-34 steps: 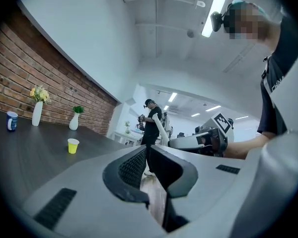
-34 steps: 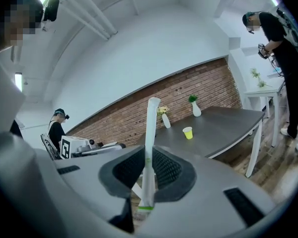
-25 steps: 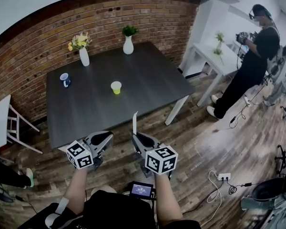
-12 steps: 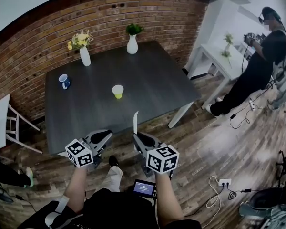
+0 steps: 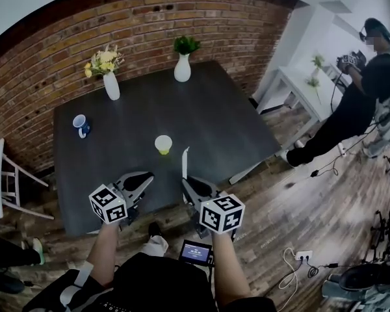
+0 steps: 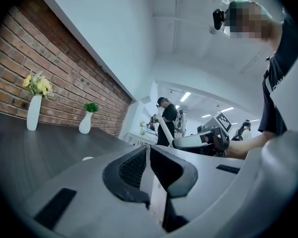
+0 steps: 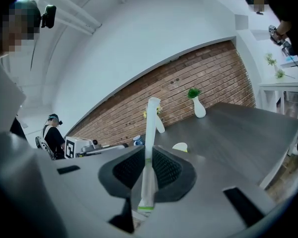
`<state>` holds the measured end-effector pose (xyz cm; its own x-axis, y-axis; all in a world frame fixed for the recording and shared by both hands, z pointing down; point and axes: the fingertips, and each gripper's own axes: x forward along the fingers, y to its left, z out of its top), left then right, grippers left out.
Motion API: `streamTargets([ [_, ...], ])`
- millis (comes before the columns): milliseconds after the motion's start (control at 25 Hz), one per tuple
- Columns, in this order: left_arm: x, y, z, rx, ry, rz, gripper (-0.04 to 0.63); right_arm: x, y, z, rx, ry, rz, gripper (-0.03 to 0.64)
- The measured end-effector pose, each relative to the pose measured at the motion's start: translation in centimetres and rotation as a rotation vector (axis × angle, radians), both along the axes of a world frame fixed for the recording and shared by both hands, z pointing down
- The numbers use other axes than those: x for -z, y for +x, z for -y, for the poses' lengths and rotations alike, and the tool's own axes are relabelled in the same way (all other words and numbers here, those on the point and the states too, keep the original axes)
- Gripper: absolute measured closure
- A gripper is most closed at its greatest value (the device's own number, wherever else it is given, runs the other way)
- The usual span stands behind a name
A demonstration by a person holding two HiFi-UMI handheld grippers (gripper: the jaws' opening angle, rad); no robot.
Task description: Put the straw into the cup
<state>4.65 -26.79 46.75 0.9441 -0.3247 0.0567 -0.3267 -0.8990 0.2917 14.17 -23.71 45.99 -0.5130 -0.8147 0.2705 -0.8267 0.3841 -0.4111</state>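
Note:
A small cup (image 5: 163,144) with a yellow-green base stands upright in the middle of the dark table (image 5: 208,109). My right gripper (image 5: 190,184) is shut on a white paper-wrapped straw (image 5: 184,162), which stands upright between its pads, just right of the cup and nearer to me. In the right gripper view the straw (image 7: 150,143) rises from the jaws, and the cup (image 7: 180,147) lies ahead and slightly right. My left gripper (image 5: 142,181) hovers over the table's near edge, left of the straw, jaws together and empty. The left gripper view shows only the cup's rim (image 6: 88,158).
A blue mug (image 5: 79,124) sits at the table's left. A vase of yellow flowers (image 5: 110,83) and a vase with a green plant (image 5: 182,67) stand at the far edge by the brick wall. A person (image 5: 357,103) stands beside a white side table (image 5: 305,83) at right.
Both grippers have moved forward together, from over the wooden floor to over the table's near edge. The cup now lies much closer to them. The straw stays held upright.

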Motion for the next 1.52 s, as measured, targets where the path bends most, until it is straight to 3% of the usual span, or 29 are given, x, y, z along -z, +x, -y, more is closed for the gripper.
streamTargets([
  [400, 0.7, -1.0, 8.9, -0.042, -0.003, -0.015, 0.566, 0.0, -1.9, 8.8, -0.008, -0.019, -0.004, 0.566],
  [800, 0.1, 0.9, 12.0, -0.053, -0.031, -0.027, 0.565, -0.6, -1.3, 12.9, 0.047, -0.029, 0.0, 0.566],
  [1000, 1.4, 2.4, 12.8, -0.042, -0.066, -0.096, 0.561, -0.1, -0.3, 14.3, 0.117, -0.005, -0.022, 0.566],
  [1520, 2.6, 6.9, 15.1, -0.026, -0.026, -0.012, 0.557, 0.3, 0.1, 16.3, 0.29, 0.039, -0.019, 0.566],
])
